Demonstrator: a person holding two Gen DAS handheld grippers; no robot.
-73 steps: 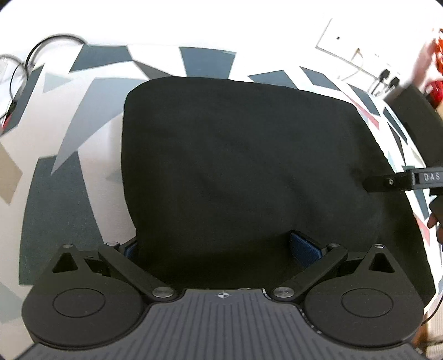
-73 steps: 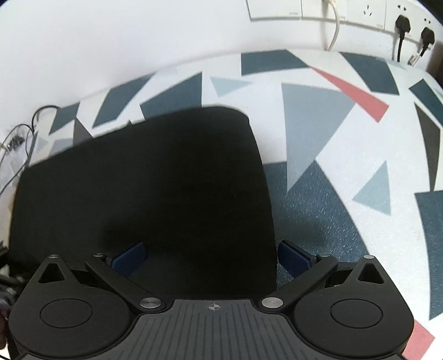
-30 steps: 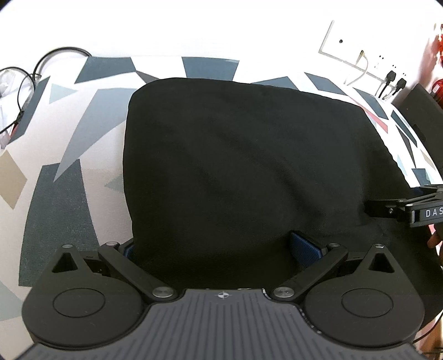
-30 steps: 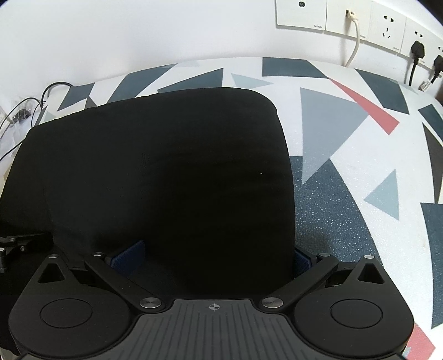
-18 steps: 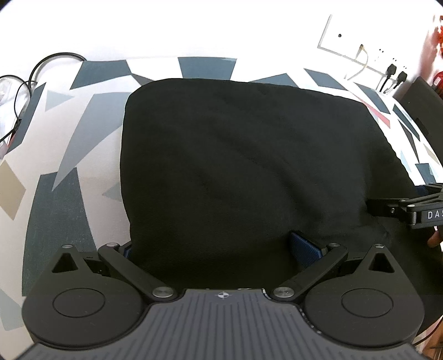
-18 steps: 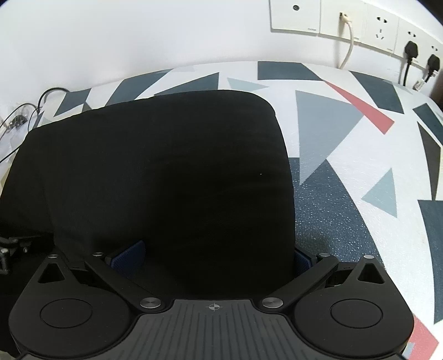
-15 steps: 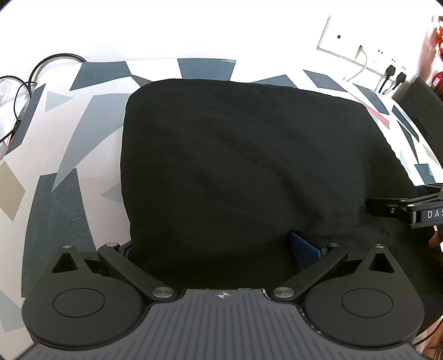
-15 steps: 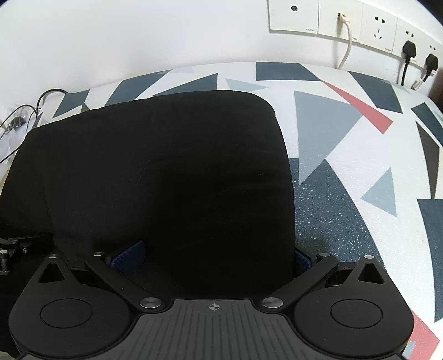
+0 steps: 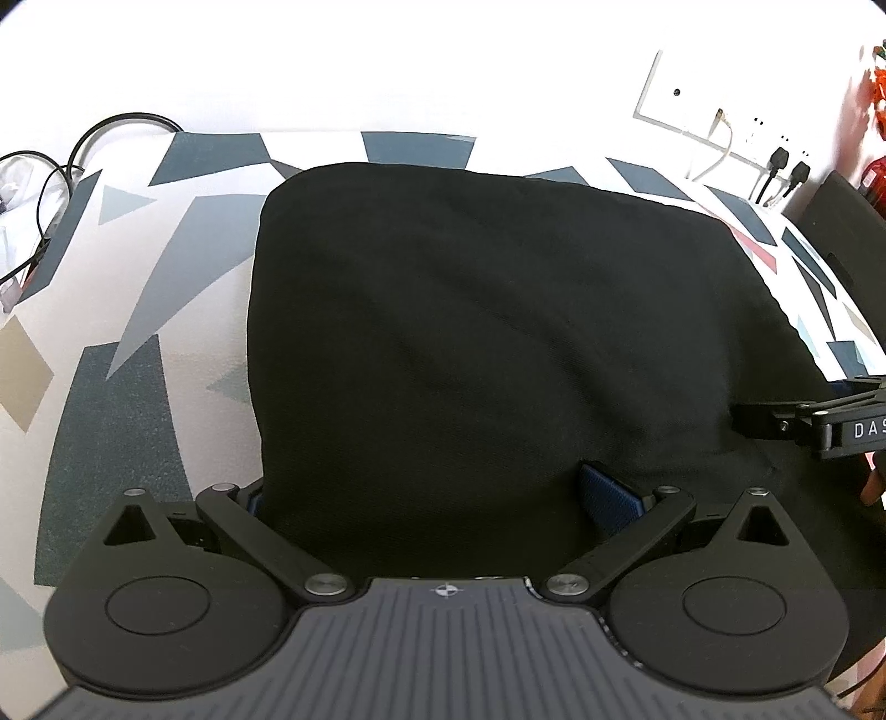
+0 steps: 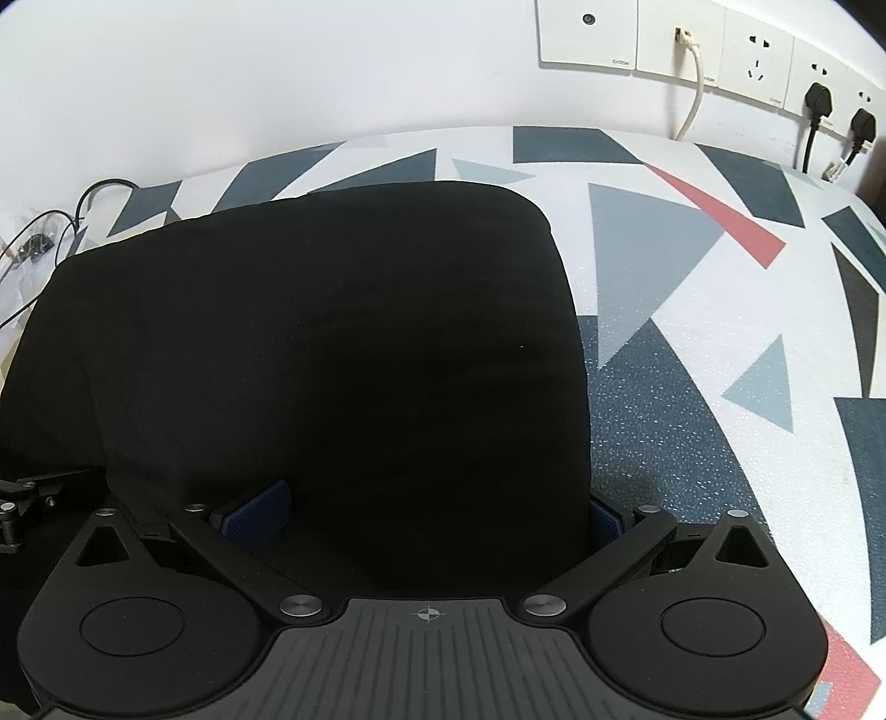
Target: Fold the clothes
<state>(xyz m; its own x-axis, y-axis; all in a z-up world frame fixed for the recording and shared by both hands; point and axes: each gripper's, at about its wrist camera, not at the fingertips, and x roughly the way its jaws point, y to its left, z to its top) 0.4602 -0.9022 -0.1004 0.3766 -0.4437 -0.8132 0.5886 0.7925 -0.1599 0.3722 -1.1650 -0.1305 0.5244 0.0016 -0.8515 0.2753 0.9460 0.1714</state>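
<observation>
Black garment [image 9: 498, 332] lies folded into a rough rectangle on the counter [image 9: 111, 421], which has a white cover with grey, dark-blue and red triangles. Far edge of the garment sits near the counter's back edge by the wall; far corners are rounded and the surface is mostly flat with shallow creases.

Left gripper [image 9: 432, 493] is at the near-left part of the garment. Its fingers are wide apart with cloth filling the gap; the blue right pad [image 9: 609, 498] is exposed, the left one mostly hidden under the cloth edge. Nothing pinched.

Right gripper [image 10: 437, 509] is at the near-right part, same pose: fingers spread, cloth between them, blue left pad [image 10: 257, 512] visible, right pad at the garment's right edge. No clamp.

Each gripper's tip shows at the side of the other's view.

Further out: wall sockets [image 10: 720, 50] above the counter's back-right corner with a white cable and two black plugs [image 10: 819, 99]. Black cables [image 9: 50, 183] are at the back-left corner.
</observation>
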